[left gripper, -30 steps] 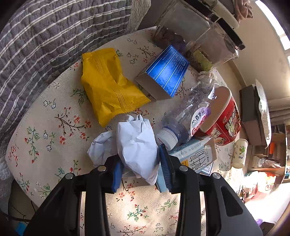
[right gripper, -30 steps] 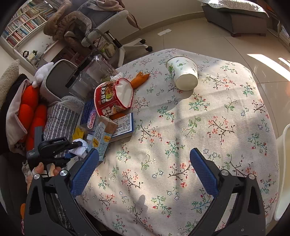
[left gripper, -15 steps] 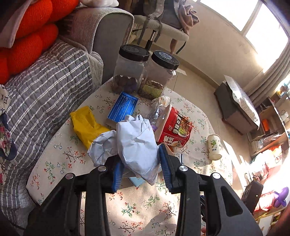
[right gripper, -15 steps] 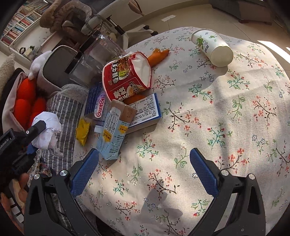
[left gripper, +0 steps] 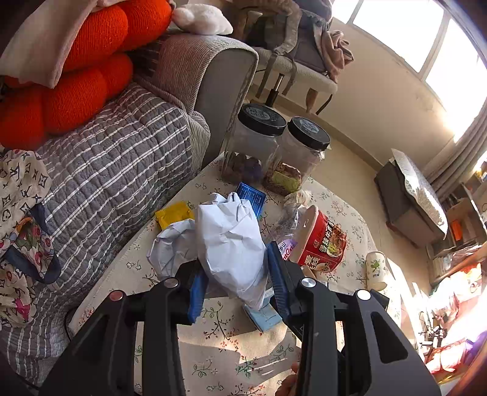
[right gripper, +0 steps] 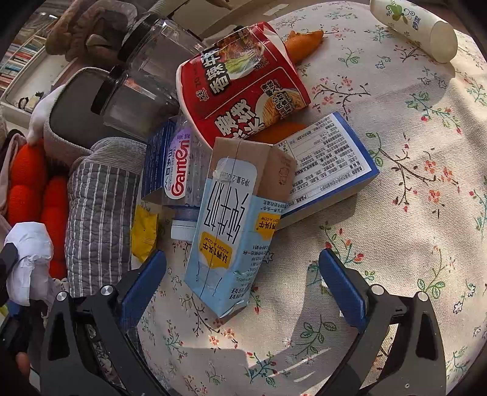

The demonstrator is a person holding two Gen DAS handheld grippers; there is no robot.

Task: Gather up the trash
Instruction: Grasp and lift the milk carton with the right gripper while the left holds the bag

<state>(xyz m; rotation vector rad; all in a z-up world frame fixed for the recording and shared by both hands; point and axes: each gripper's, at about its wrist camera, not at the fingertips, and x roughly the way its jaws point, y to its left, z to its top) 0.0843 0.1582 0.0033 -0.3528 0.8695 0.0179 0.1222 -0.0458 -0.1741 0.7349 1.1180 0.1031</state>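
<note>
The left gripper (left gripper: 236, 283) has lifted clear of the floral tablecloth (left gripper: 219, 344) since a second ago, its blue pads clamped on the crumpled white tissue (left gripper: 231, 240) — the wad that then lay among the litter now hangs above the table, with the sofa and the room opening out behind it. In the right wrist view the same tissue (right gripper: 29, 262) shows at the far left, off the table's edge over the striped sofa cover. That piece of trash looks secured; it presumably awaits a bin, though none is visible in either view.

Meanwhile the right gripper (right gripper: 243, 283) has closed in on the pile. Its jaws stand wide apart and empty, straddling the near end of the light-blue milk carton (right gripper: 231, 225), which lies flat and partly overlaps the blue-edged box (right gripper: 328, 161). The carton seems the likely next pick.

As for containers — the red instant-noodle cup (right gripper: 243, 91) lies on its side, mouth turned away from the right camera, so its contents cannot be told. The Ganten water bottle (right gripper: 182, 170) lies capped and looks empty. Two black-lidded clear jars (left gripper: 277, 152) stand at the table's far edge, each holding a shallow layer of snacks — dark pieces in one, greenish-brown in the other. The paper cup (right gripper: 414, 27) lies tipped over, well apart from the rest. A yellow wrapper (right gripper: 144, 231) sits beside the bottle's cap.
</note>
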